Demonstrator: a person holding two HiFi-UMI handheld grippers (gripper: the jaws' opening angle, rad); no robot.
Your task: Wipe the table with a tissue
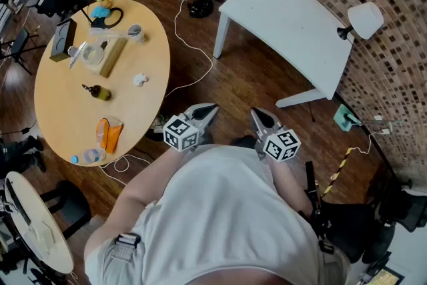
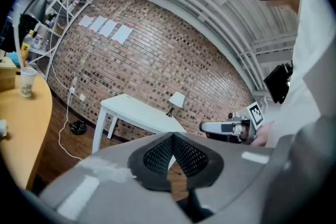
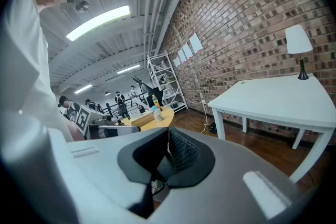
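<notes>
Square markers (image 1: 181, 133) pattern the left tongs (image 1: 211, 108) and right tongs (image 1: 257, 114).

Crumpled white tissue (image 1: 139, 79) lies on oval wooden table (image 1: 67, 113).

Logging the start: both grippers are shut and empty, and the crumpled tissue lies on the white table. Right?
No. The head view shows the crumpled tissue on the oval wooden table. The left gripper and right gripper are shut and empty.
</notes>
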